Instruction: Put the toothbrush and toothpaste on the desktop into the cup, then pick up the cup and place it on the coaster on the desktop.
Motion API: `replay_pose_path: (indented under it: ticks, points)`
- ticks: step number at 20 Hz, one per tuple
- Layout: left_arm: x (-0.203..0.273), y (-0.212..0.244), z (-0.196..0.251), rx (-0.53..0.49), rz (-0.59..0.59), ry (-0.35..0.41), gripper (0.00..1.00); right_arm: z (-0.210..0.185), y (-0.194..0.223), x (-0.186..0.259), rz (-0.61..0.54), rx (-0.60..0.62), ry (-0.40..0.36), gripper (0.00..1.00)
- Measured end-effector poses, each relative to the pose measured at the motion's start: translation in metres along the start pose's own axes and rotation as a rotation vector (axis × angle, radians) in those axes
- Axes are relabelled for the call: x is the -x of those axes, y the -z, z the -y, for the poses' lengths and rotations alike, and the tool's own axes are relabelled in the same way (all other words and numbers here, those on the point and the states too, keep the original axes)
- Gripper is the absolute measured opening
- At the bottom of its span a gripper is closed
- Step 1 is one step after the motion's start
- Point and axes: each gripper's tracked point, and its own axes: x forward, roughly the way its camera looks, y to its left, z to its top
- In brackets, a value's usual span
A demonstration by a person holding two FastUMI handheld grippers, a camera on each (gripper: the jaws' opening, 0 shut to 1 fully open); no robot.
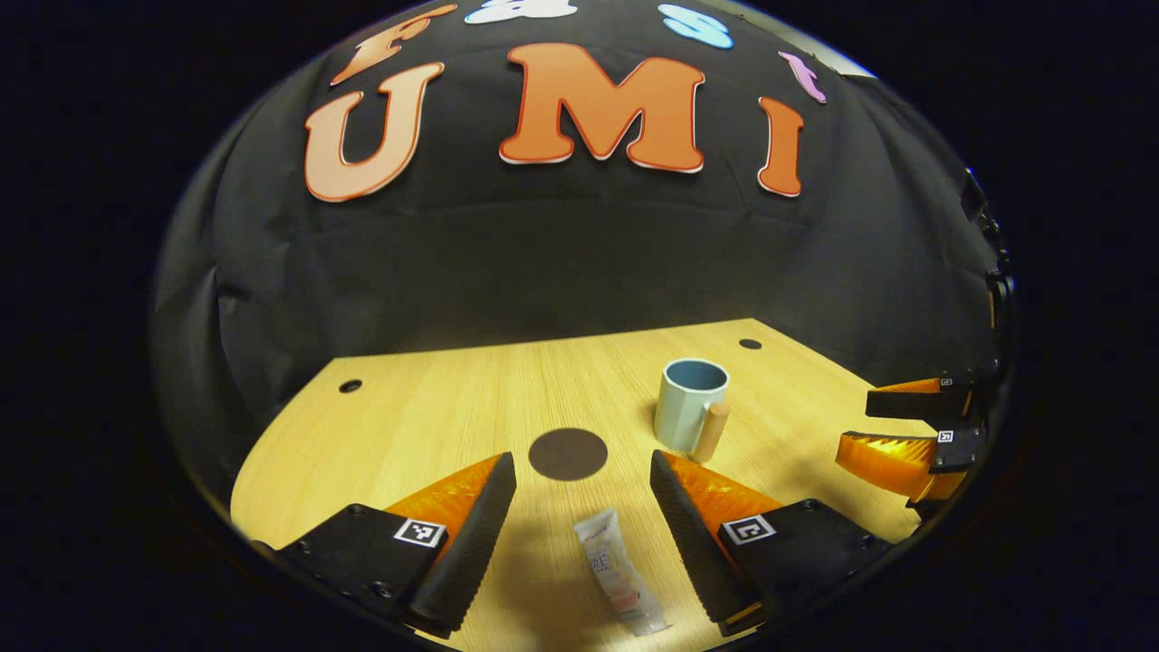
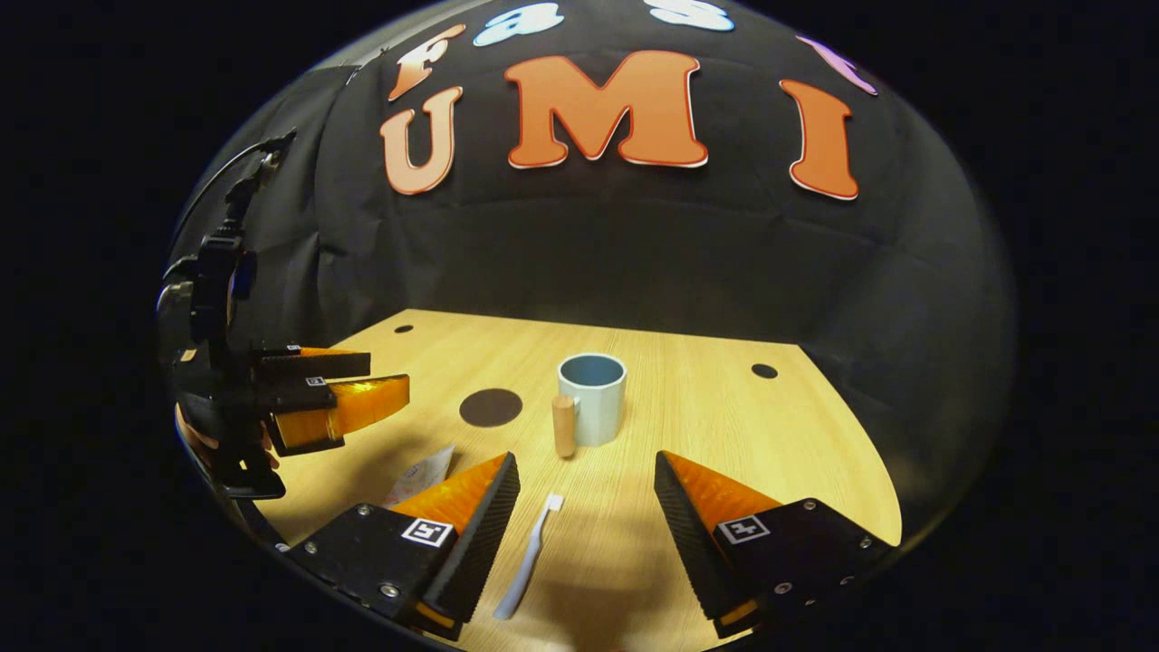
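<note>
In the left gripper view we see our left claw spread wide, gripping nothing; its fingers hang above the wooden desk. Between them, toward 6 o'clock, lies the toothpaste, flat on the desk and touching neither finger. Its long axis runs from about 11 o'clock down to 5 o'clock; we cannot tell which end carries the cap. At 12 o'clock from the fingertips sits the dark round coaster, and at 1 o'clock stands the cup, upright, its wooden handle turned toward us on its right side. The other claw shows at 3 o'clock, near the desk's right edge.

In the right gripper view our right claw is also wide open and holds nothing. The toothbrush lies flat between the fingers, close beside the left one; whether it touches that finger we cannot tell. Its long axis runs near 12 to 6 o'clock, slightly tilted, with the head at the far end toward 12. The cup stands at 12 o'clock, the coaster at 11, and a corner of the toothpaste peeks out at 10 o'clock behind the left finger.
</note>
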Motion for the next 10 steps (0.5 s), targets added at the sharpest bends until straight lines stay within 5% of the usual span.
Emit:
replay_pose_path:
  ticks: [10]
  points:
    - [-0.018,0.069,0.010,0.067,-0.258,0.062,0.92,-0.034,0.052,-0.023,-0.203,0.037,-0.030,0.91]
